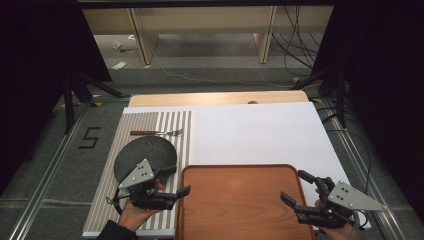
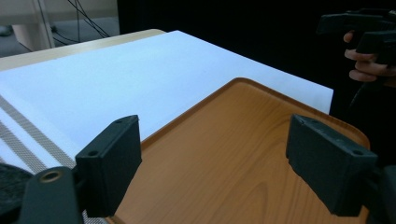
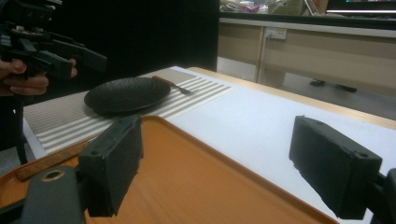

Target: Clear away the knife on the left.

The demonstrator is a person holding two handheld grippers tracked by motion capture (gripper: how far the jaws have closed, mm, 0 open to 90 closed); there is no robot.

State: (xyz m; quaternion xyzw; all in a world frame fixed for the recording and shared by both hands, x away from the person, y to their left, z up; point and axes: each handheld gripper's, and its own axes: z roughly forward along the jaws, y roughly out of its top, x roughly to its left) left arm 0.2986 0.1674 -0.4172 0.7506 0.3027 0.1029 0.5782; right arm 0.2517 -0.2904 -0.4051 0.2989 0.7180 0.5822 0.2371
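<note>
From above, the left gripper (image 1: 170, 181) hangs with jaws spread and empty at the near-left corner of the orange tray (image 1: 240, 200), and the right gripper (image 1: 296, 187) hangs likewise released at its near-right edge; the right gripper view adds a side look at the black plate (image 3: 126, 94) on the striped mat (image 3: 60, 119), fork (image 3: 173, 84) just behind it; white sheet (image 2: 121, 79) lies beyond.

Orange-brown rectangular wood-grain tray (image 1: 240, 200) looks smooth with a slight sheen, round black plate (image 1: 145, 152) is matt and ribbed, striped woven cloth placemat (image 1: 150, 125) looks coarse.
</note>
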